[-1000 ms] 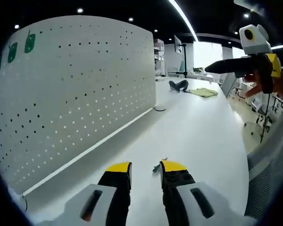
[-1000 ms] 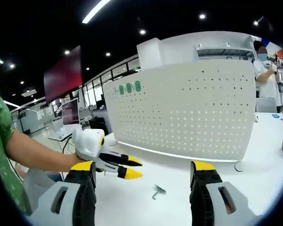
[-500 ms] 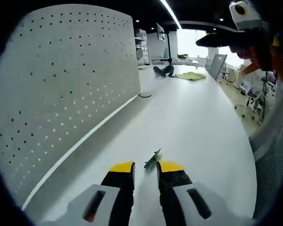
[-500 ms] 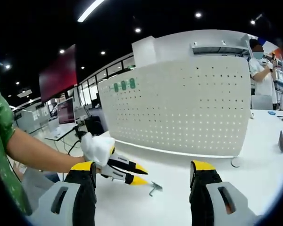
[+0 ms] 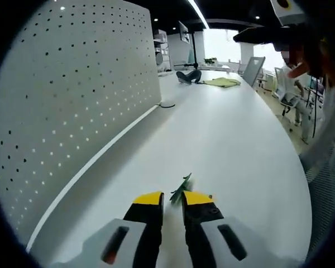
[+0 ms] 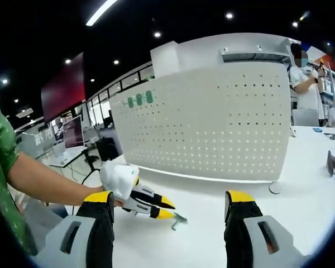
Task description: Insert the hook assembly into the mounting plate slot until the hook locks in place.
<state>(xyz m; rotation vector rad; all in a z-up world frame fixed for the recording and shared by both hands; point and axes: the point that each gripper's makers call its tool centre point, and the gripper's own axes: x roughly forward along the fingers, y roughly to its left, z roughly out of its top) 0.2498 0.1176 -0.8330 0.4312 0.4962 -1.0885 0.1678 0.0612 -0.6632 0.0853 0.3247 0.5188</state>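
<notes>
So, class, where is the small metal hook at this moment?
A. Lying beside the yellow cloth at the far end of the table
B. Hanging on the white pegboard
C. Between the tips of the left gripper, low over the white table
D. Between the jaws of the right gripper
C: the hook sits between the narrowed tips of the left gripper over the table, while the right gripper is wide open with nothing in it.

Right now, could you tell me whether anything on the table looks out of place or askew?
Nothing stands out. The hook is at the left gripper tips on the white table, and the pegboard stands upright behind it.
</notes>
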